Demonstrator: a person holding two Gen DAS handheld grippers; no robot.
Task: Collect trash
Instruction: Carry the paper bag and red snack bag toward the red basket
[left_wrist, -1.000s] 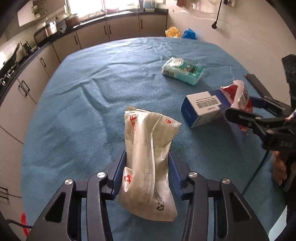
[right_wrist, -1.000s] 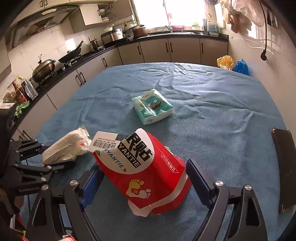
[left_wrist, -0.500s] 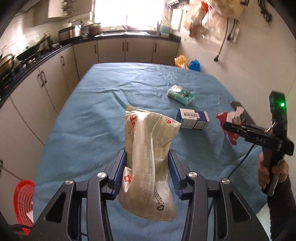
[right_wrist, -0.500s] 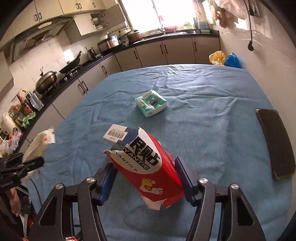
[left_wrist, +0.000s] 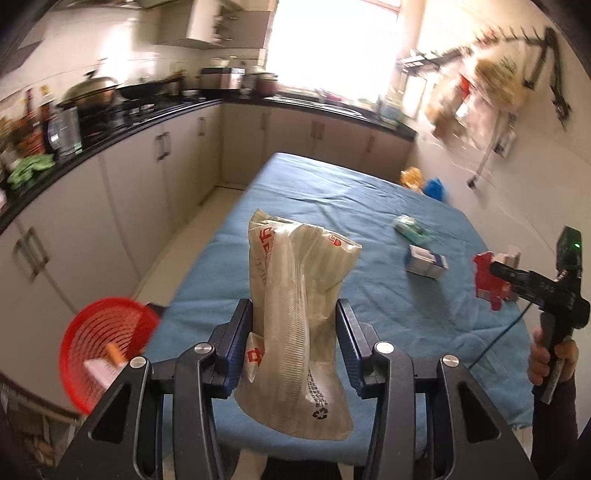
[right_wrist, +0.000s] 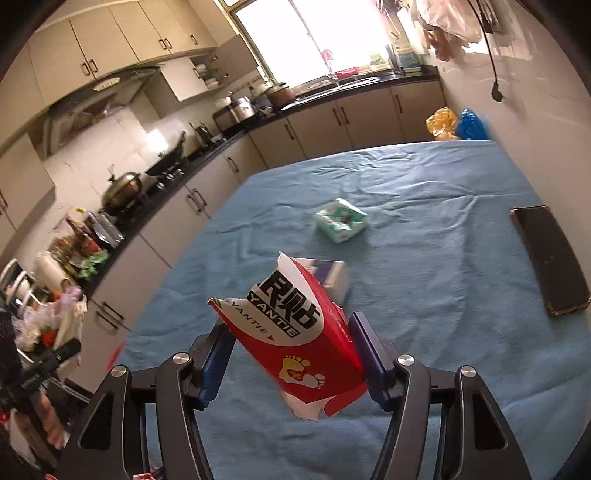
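Blue-clothed counter (left_wrist: 369, 206) retains a boxed item (left_wrist: 426, 263) and tissue pack (right_wrist: 341, 220). Red basket (left_wrist: 107, 347) on the floor apparently holds some trash. Left claw (left_wrist: 291, 347) clamped on white wrapper (left_wrist: 295, 314); right claw (right_wrist: 291, 354) clamped on red packet (right_wrist: 295, 332); neither yet binned.

The white bag (left_wrist: 295, 317) hides the blue-clothed surface (left_wrist: 388, 295) straight behind it, and its red print is too small to read. The red basket (left_wrist: 107, 343) is smeared by blur; what lies in it cannot be told. The bags hung on the wall (left_wrist: 476, 92) are a blur too. The small box (left_wrist: 424, 263) shows no legible print. In the right wrist view the red packet (right_wrist: 295, 343) covers most of that box (right_wrist: 332, 277), the phone (right_wrist: 550, 258) shows only a dark face, and the left claw (right_wrist: 62, 354) is cut off near the edge, its bag hidden among clutter.
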